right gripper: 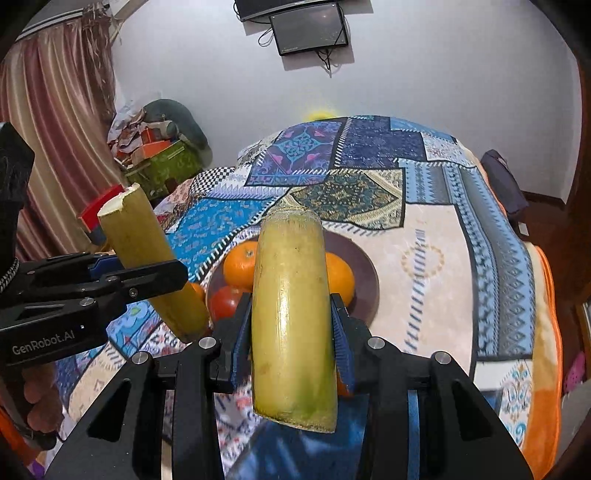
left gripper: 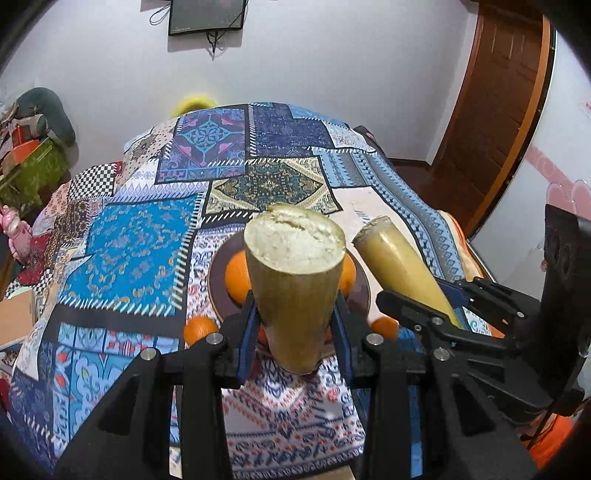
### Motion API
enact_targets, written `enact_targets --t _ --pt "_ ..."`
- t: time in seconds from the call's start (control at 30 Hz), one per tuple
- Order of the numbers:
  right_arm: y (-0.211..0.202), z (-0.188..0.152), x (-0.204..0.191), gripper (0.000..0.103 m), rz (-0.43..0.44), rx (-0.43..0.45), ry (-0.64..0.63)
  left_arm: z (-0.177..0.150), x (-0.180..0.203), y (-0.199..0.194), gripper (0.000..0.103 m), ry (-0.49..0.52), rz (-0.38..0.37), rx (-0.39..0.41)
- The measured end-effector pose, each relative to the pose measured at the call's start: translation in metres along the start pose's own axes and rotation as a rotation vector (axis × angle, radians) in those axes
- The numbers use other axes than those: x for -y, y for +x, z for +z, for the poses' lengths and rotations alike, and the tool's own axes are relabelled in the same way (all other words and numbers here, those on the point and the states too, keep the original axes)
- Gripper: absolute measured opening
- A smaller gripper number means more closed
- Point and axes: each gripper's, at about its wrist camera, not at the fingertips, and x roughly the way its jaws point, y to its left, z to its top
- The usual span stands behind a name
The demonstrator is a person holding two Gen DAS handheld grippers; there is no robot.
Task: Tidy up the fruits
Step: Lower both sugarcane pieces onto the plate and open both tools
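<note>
Two cut sugarcane pieces aloft above a brown plate (left gripper: pixel 218 280) of oranges (left gripper: pixel 236 275) on a patchwork cloth (left gripper: pixel 140 236): left gripper (left gripper: pixel 295 317) clamped on one thick piece (left gripper: pixel 295 280) in the left view, right gripper (right gripper: pixel 291 328) gripping another stalk (right gripper: pixel 291 314) in the right view.

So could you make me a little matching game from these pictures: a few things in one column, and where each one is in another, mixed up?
Things:
1. left sugarcane piece
2. right sugarcane piece
3. tomato
4. screen

Places:
a. lying on the brown plate beside the oranges
b. clamped in the left hand-held gripper
c. mounted on the white wall
d. clamped in the right hand-held gripper

Pairs: 1-b, 2-d, 3-a, 4-c
</note>
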Motion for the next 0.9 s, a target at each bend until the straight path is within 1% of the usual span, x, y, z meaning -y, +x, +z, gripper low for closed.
enact_targets --t 0.17,0.33,0.73,0.9 --pt "0.016 0.014 -0.004 0.036 -0.005 -0.007 -0.007 0.012 -0.013 0.011 0.036 -0.008 0.006 0.006" --pt "0.040 0.023 -0.009 0.036 -0.006 -0.035 -0.006 0.019 -0.024 0.021 0.036 -0.008 0.008 0.001" --pt "0.077 0.035 -0.012 0.036 -0.021 -0.096 0.015 0.025 -0.046 0.036 0.036 -0.023 -0.001 0.001" --pt "0.088 0.033 -0.013 0.036 -0.015 -0.138 0.023 0.025 -0.052 0.042 0.036 -0.033 -0.011 -0.007"
